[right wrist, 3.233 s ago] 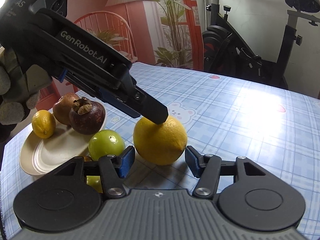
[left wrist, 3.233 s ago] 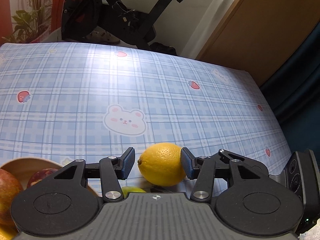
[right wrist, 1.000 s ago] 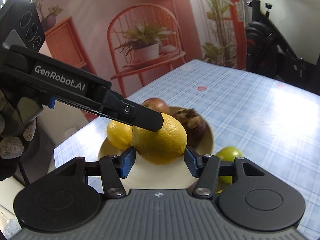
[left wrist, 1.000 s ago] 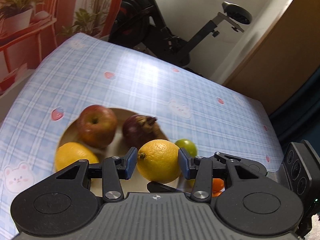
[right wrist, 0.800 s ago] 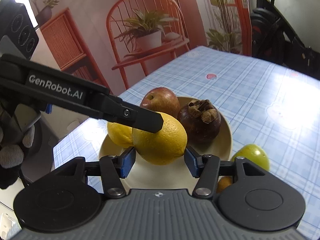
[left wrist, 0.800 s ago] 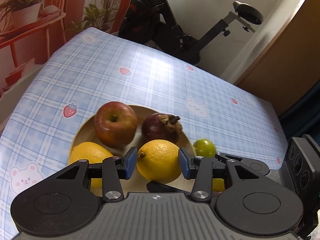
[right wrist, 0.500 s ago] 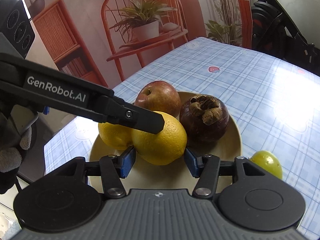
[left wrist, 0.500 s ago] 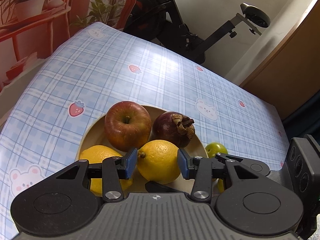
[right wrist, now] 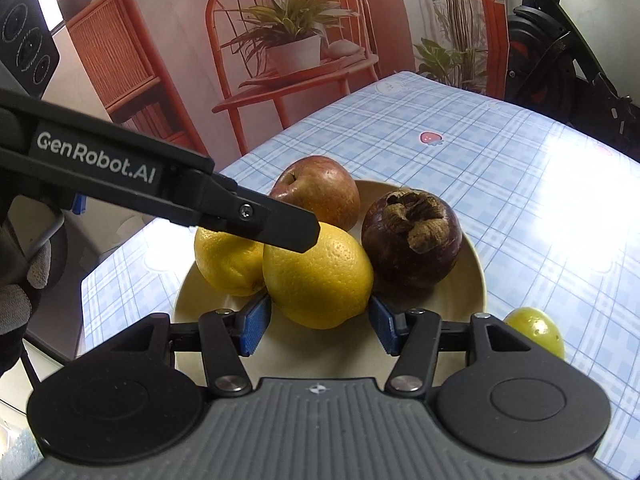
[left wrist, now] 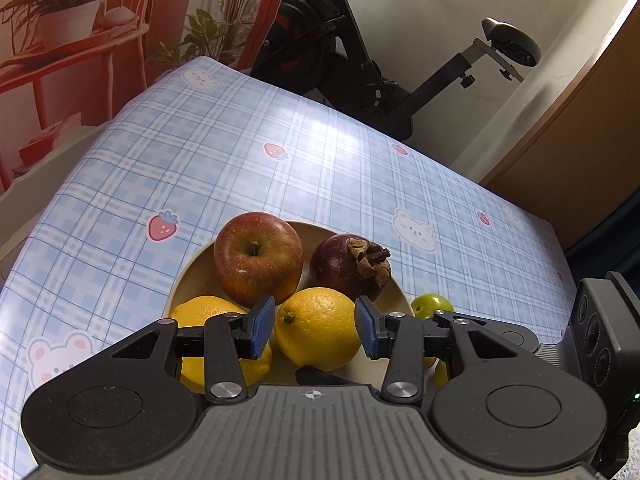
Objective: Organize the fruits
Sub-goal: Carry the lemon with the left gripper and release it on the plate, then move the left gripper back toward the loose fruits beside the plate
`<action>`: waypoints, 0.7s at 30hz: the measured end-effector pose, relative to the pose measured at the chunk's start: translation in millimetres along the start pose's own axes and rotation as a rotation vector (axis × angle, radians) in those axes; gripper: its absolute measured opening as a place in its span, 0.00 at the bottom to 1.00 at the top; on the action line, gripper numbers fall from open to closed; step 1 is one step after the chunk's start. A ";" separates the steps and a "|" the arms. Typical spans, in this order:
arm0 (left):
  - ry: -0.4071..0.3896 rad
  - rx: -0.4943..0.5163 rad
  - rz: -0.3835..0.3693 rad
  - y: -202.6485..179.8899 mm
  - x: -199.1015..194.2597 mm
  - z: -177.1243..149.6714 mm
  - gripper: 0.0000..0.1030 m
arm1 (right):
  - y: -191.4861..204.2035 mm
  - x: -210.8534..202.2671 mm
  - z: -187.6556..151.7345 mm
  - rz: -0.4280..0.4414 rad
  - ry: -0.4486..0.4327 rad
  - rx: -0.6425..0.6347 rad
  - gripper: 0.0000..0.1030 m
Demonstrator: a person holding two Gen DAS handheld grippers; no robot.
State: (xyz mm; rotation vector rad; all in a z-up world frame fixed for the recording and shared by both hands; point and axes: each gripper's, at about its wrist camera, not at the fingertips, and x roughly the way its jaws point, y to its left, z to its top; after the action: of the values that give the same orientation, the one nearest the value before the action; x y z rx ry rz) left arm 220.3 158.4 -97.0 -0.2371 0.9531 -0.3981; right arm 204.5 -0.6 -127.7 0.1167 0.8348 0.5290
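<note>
A large lemon (left wrist: 318,328) sits between the blue pads of the left hand-held gripper (left wrist: 315,327), just above or on the near part of a cream plate (left wrist: 192,270). In the left wrist view both pads lie against the lemon's sides, so the jaws, roughly half spread, are clamped on it. The right hand-held gripper (right wrist: 319,322) is at the same lemon (right wrist: 318,276) from another side; its pads (right wrist: 256,322) sit low against the fruit's flanks, though the right wrist view does not make plain whether they press on it or only stand beside it. In that view one black finger of the left hand-held gripper, marked GenRobot.AI, reaches in from the left and lies across the top of the lemon. On the plate, a second lemon (right wrist: 228,262) touches the held one on its left, a red apple (right wrist: 320,192) lies at the far side, and a dark purple mangosteen (right wrist: 412,240) with a dry brown calyx sits to the right. A small green fruit (right wrist: 536,332) lies on the counter (left wrist: 240,168) just right of the plate, off its rim. The counter wears a blue plaid cloth printed with bears and strawberries. A gloved hand (right wrist: 16,304) shows at the left edge of the right wrist view.
</note>
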 end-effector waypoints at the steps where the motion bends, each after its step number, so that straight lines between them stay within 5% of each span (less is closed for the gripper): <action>1: -0.007 0.005 -0.002 -1.6 -2.9 0.4 0.44 | -0.9 -4.1 0.0 0.005 -0.009 0.010 0.56; 11: -0.094 0.081 0.033 -48.8 -25.1 -9.7 0.45 | -18.5 -74.7 -21.8 -0.038 -0.164 0.047 0.56; 21: -0.216 0.075 0.034 -100.9 -38.3 -25.3 0.45 | -41.4 -135.1 -78.8 -0.206 -0.272 0.051 0.56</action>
State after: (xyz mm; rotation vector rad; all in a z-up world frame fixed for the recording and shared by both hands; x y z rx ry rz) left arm 156.9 83.3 -45.8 -0.1906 0.7275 -0.3684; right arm 89.0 -110.9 -102.0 0.1444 0.5864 0.2894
